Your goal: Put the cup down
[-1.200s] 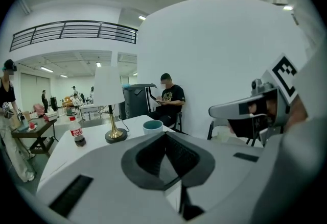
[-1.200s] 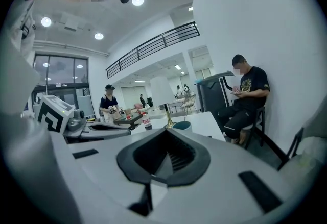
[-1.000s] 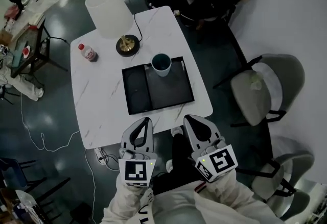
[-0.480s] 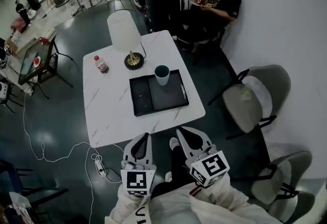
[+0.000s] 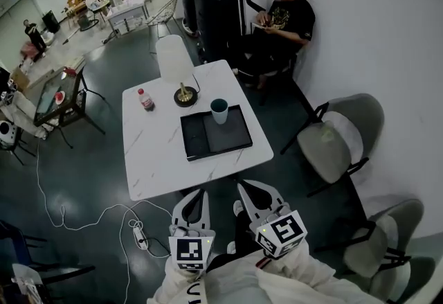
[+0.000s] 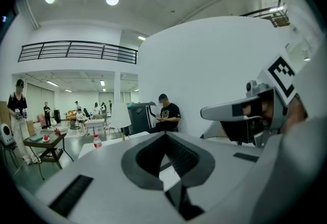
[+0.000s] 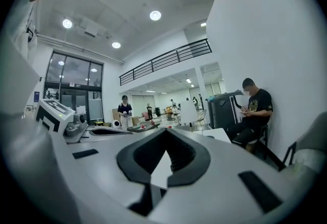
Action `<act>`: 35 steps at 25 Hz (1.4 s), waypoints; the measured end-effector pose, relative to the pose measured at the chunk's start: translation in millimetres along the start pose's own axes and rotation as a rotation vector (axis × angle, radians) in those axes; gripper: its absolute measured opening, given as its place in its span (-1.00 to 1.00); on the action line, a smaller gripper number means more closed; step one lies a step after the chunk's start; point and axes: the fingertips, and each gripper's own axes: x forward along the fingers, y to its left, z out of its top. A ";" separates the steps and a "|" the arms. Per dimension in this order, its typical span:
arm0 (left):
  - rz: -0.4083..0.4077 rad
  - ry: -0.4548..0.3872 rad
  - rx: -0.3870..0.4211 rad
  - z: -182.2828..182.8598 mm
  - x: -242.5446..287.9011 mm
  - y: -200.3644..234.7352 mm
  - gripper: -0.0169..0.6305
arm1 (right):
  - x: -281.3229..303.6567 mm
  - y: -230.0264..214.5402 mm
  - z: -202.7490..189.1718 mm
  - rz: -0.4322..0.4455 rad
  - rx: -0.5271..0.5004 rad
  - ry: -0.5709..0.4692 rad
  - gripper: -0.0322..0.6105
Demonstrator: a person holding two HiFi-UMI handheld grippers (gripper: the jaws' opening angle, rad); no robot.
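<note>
A: Cup?
B: White cup w/ dark inside (image 5: 219, 110), upright at far edge of black rectangular tray (image 5: 235, 136), on white marble-look table (image 5: 156, 157). White-shade lamp (image 5: 173, 60) & red-label plastic bottle (image 5: 146, 100) beside tray.
A: Grippers?
B: Left gripper (image 5: 198, 194) & right gripper (image 5: 248, 189) both closed tight, nothing held, just off table's near edge, well apart from cup.
A: Room?
B: Dark glossy floor (image 5: 83, 185), grey padded chair (image 5: 332, 143) at right, seated person (image 5: 280, 22) by white wall.

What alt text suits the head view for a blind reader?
A cup stands on a black tray on a white table, with a lamp and a bottle. Nearer, the left gripper and right gripper are shut, empty, off the table.
</note>
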 end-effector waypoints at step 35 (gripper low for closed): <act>0.012 -0.014 0.043 45.2 -50.4 -52.0 -0.91 | -66.8 23.2 47.3 0.091 -0.049 -0.025 -0.89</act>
